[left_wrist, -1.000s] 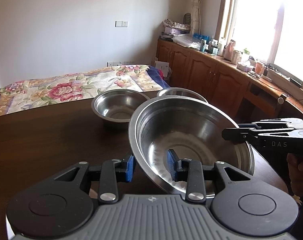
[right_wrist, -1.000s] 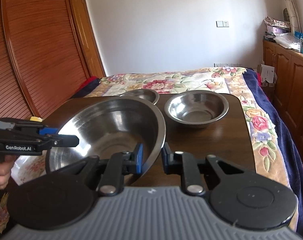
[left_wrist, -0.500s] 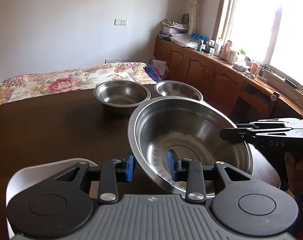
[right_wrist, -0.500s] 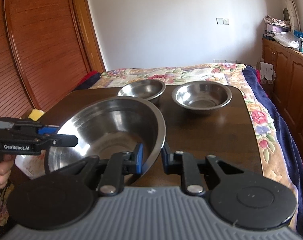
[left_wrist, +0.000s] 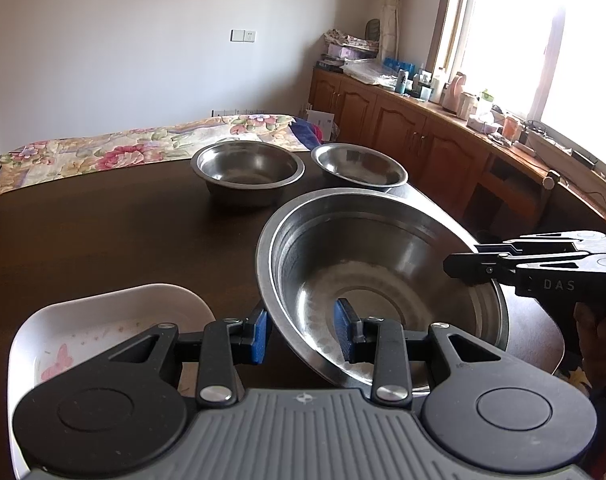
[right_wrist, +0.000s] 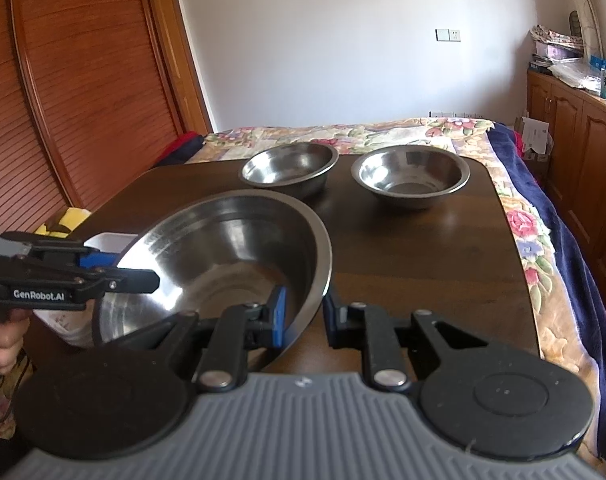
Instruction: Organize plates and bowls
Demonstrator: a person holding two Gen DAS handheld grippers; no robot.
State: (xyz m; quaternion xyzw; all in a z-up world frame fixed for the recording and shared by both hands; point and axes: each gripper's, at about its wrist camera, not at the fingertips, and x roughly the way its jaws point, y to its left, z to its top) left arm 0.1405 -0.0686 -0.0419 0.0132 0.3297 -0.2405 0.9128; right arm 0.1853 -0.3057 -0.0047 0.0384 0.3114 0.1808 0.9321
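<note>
Both grippers, left gripper (left_wrist: pixel 299 330) and right gripper (right_wrist: pixel 303 311), clamp opposite rims of a large steel bowl (left_wrist: pixel 375 280) held tilted above the dark table (left_wrist: pixel 103 240), beside a white dish (left_wrist: pixel 103 320). Best to level it, lower evenly, and release together.

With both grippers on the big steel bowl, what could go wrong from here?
1. The left gripper and right gripper each pinch only the thin rim of the large bowl; uneven motion might let it slip.
2. The white dish lies beside and partly under the bowl, so lowering there may knock it.
</note>
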